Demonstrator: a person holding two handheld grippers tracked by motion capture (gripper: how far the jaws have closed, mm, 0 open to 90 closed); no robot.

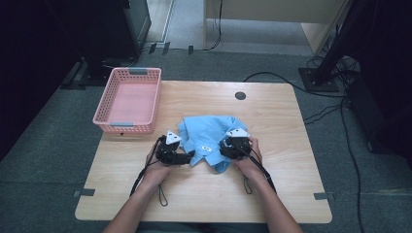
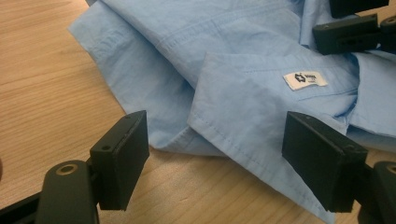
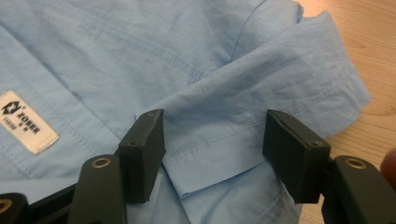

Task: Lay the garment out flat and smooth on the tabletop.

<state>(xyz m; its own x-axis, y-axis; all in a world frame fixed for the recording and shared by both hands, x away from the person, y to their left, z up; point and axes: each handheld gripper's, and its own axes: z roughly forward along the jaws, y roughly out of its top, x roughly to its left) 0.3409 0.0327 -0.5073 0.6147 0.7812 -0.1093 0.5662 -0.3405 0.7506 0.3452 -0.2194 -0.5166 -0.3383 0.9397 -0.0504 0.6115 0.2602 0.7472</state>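
A crumpled light blue shirt [image 1: 209, 133] lies in the middle of the wooden table [image 1: 282, 121]. My left gripper [image 1: 187, 156] sits at its near left edge. In the left gripper view the jaws [image 2: 215, 135] stand open, with the collar flap of the shirt [image 2: 187, 42] between them and a white label [image 2: 305, 80] just beyond. My right gripper [image 1: 224, 148] rests on the shirt's near right part. Its jaws [image 3: 212, 126] are apart on either side of a folded hem of the shirt [image 3: 140, 46], and the pads are not pressing on it. The label [image 3: 23, 122] lies to their left.
An empty pink basket [image 1: 104, 99] stands at the table's back left corner. A dark round grommet [image 1: 240, 95] is set in the tabletop behind the shirt. The right gripper's jaws [image 2: 350, 30] show at the upper right of the left gripper view.
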